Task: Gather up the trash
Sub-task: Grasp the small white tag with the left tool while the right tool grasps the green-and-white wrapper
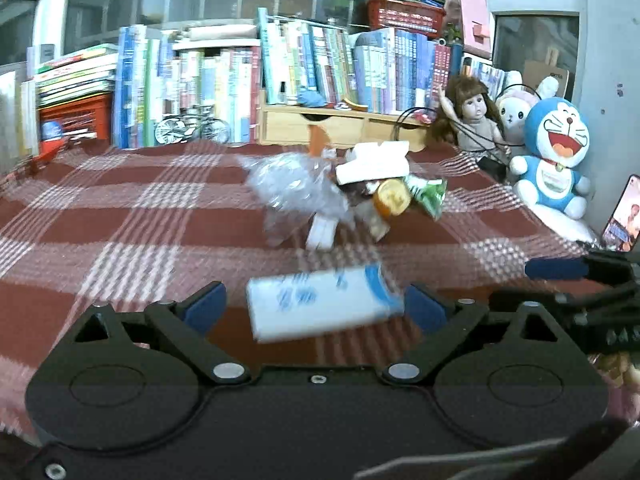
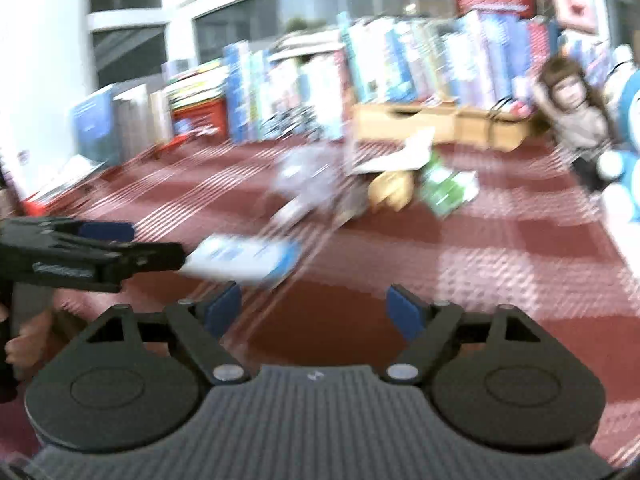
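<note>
Nearest, the left hand-held gripper [image 1: 316,306] has its blue pads spread wide. A white-and-blue packet [image 1: 324,304] shows between them, blurred, and neither pad seems to press on it; whether it lies on the cloth or is in the air I cannot tell. The right hand-held gripper [image 2: 314,312] is likewise spread, with only the red-and-white checked cloth [image 1: 120,216] showing between its pads. Seen from the right wrist, the left gripper reaches in from the left edge, with the same packet [image 2: 244,258] just beside its tip. Seen from the left wrist, the right gripper comes in low from the right edge.

Farther out, near the middle of the cloth, lies the trash pile: a crumpled clear plastic bag [image 1: 296,192] on the left, a white carton [image 1: 374,164] on top, an orange round piece [image 1: 392,198] below it, and a green wrapper [image 1: 430,196] on the right.

At the far right sit a doll [image 1: 470,116], a white plush rabbit [image 1: 516,110] and a blue cartoon cat plush [image 1: 554,152]. Along the far edge stand a row of books [image 1: 240,84], a small model bicycle [image 1: 192,128] and a wooden drawer unit [image 1: 340,126].
</note>
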The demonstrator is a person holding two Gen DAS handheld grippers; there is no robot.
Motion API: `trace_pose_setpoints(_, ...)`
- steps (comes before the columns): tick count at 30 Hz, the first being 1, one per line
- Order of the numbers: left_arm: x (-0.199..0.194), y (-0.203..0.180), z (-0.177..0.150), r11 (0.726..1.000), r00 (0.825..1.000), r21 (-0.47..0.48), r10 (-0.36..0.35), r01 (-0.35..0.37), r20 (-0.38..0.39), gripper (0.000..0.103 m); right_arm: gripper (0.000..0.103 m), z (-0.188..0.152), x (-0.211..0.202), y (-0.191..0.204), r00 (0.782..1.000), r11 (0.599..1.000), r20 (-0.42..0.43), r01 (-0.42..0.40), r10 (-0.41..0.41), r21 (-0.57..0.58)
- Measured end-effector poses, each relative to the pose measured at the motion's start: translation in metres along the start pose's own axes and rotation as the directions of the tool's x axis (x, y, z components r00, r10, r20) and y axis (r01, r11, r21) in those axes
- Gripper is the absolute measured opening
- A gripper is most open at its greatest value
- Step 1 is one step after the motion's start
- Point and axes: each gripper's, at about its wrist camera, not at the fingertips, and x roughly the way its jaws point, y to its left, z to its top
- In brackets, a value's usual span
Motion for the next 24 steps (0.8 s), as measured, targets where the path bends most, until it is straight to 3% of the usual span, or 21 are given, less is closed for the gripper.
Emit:
trace_pose_setpoints(7, 0.085, 0.005, 0.027, 1.0, 0.997, -0.017, 0.025, -0.026, -0.074, 0.066, 0.088, 0.042, 0.061, -0.055, 0.99, 0.99, 0.008, 0.138, -0.139, 0.039)
trace_pose_setpoints(11, 0.126, 0.01, 0.031, 0.997, 0.988, -0.017, 0.066, -0.069, -0.14, 0.043, 0.088, 0.057, 0.102, -0.085, 0.979, 0.975, -0.018, 0.206, -0.205, 0.083)
trace_pose_setpoints(14, 0.147, 0.015, 0.033, 0.998, 0.981, -0.051, 0.037, -0.047, -0.188, 0.042, 0.088, 0.066, 0.128, -0.102, 0.972, 0.969, -0.042, 0.232, -0.229, 0.081)
trace_pose_setpoints(19, 0.159, 0.009, 0.04, 0.999, 0.983, -0.029, 0.019, -0.024, -0.184, 0.044, 0.094, 0.081, 0.169, -0.105, 0.957, 0.96, -0.074, 0.277, -0.28, -0.043)
trace_pose_setpoints(21, 0.162, 0.007, 0.043, 0.999, 0.982, -0.035, -0.004, -0.003, -0.189, 0.049, 0.096, 0.084, 0.184, -0.106, 0.949, 0.952, -0.092, 0.296, -0.302, -0.078)
trace_pose_setpoints(23, 0.161, 0.004, 0.046, 0.998, 0.983, -0.049, -0.034, 0.025, -0.18, 0.07, 0.096, 0.086, 0.196, -0.109, 0.947, 0.953, -0.119, 0.29, -0.299, -0.085)
trace_pose_setpoints(24, 0.162, 0.003, 0.047, 0.998, 0.984, -0.053, -0.041, 0.032, -0.174, 0.073, 0.097, 0.086, 0.202, -0.111, 0.948, 0.956, -0.133, 0.281, -0.29, -0.078)
